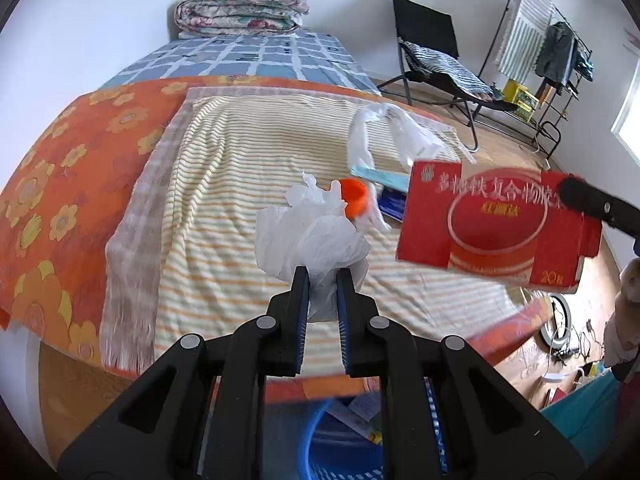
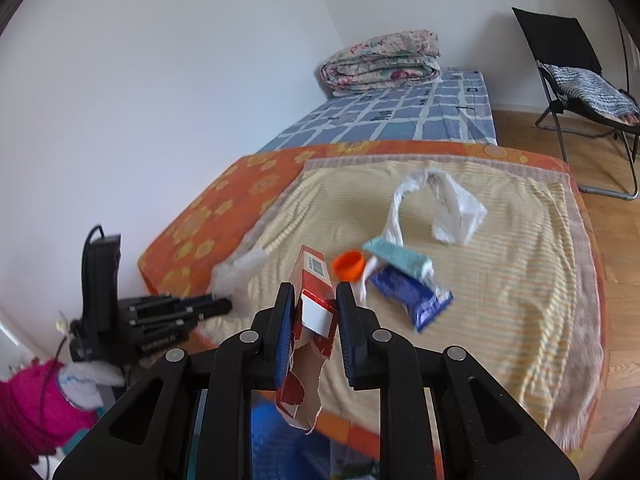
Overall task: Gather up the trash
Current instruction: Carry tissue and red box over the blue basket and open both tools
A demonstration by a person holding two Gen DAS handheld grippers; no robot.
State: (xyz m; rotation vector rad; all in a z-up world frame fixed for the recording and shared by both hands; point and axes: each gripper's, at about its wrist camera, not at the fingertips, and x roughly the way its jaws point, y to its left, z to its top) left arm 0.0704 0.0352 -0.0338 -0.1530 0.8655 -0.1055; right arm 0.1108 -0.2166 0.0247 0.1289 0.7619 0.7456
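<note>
Jaws pinch a crumpled white bag (image 1: pixel 312 236) left, red carton (image 2: pixel 314 300) right.

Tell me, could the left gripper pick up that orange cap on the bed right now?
Probably not yet. The left gripper is shut on a crumpled white plastic bag, so it would have to drop that first. Otherwise the orange cap lies uncovered on the striped blanket.

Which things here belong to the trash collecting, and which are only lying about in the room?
Belong to the job:
crumpled white plastic in the left gripper
red carton in the right gripper
orange cap
blue wrapper
white plastic bag

Just lying about:
folded quilt
black chair
clothes rack
</note>
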